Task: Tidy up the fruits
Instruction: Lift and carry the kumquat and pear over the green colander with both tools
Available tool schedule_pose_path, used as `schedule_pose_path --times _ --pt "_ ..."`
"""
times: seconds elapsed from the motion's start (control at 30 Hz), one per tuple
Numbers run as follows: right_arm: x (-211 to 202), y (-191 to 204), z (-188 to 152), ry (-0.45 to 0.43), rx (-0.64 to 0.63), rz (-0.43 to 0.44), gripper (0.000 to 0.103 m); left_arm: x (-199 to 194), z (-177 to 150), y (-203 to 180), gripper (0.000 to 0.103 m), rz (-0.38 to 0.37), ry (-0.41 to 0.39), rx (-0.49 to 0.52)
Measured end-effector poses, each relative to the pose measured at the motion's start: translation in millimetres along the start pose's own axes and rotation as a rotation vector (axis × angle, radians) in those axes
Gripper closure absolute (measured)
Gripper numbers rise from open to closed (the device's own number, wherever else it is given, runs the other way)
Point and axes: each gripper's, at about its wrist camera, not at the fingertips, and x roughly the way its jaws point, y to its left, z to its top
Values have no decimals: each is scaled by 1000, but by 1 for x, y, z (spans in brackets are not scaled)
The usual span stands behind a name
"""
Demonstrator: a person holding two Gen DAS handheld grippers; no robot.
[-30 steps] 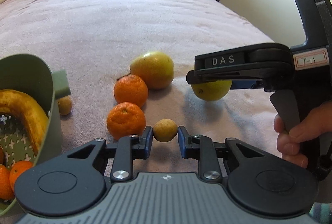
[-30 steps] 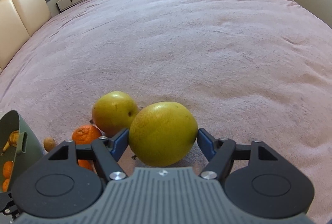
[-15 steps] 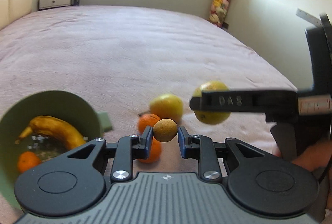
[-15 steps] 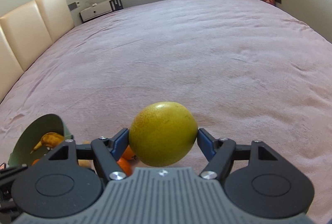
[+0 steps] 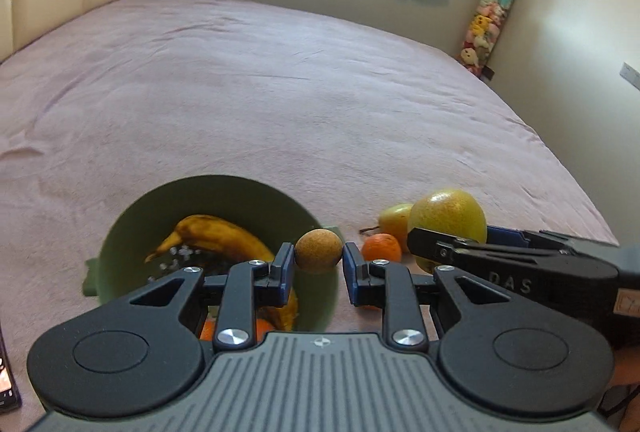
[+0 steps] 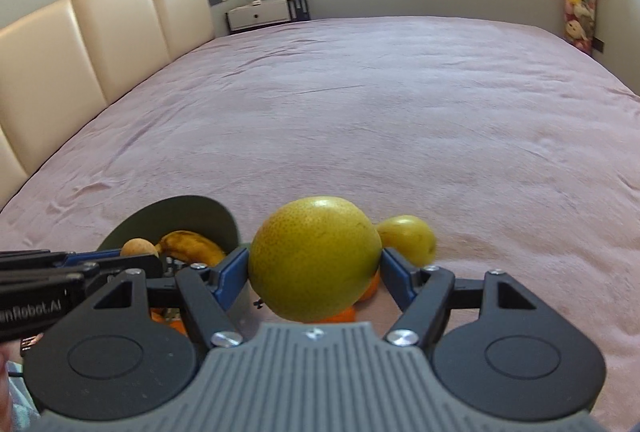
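My left gripper (image 5: 319, 264) is shut on a small round brown fruit (image 5: 319, 251) and holds it above the right rim of the green bowl (image 5: 132, 216). The bowl holds a banana (image 5: 212, 236) and oranges. My right gripper (image 6: 315, 266) is shut on a large yellow-green pear (image 6: 315, 256), lifted above the bed. The right gripper also shows in the left wrist view (image 5: 448, 232), to the right of my left one. A second pear (image 6: 408, 238) and an orange (image 5: 382, 247) lie on the bed right of the bowl.
The pink bedspread (image 5: 280, 92) stretches far ahead. A cream headboard (image 6: 100, 44) stands at the left, a white cabinet (image 6: 264, 14) at the back wall, and a hanging stack of plush toys (image 5: 488, 20) at the right wall.
Both grippers have risen with their fruit. My left gripper has moved left over the bowl's rim. The right gripper has followed toward the bowl.
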Motion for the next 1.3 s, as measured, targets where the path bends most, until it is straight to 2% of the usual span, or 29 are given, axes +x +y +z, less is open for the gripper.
schedule_pose_path --times 0.2,0.47,0.73,1.0,1.3 --pt "3 29 4 -3 -69 60 34 0 4 39 74 19 65 -108" --pt "21 71 6 10 -227 152 34 -2 11 82 74 88 89 -204" --pt "57 99 -2 98 -341 240 34 11 9 99 74 109 127 -232" --pt "93 112 -7 195 -450 268 34 26 8 104 74 127 158 -217" --pt "120 122 -10 254 -534 290 34 41 1 104 74 153 197 -185"
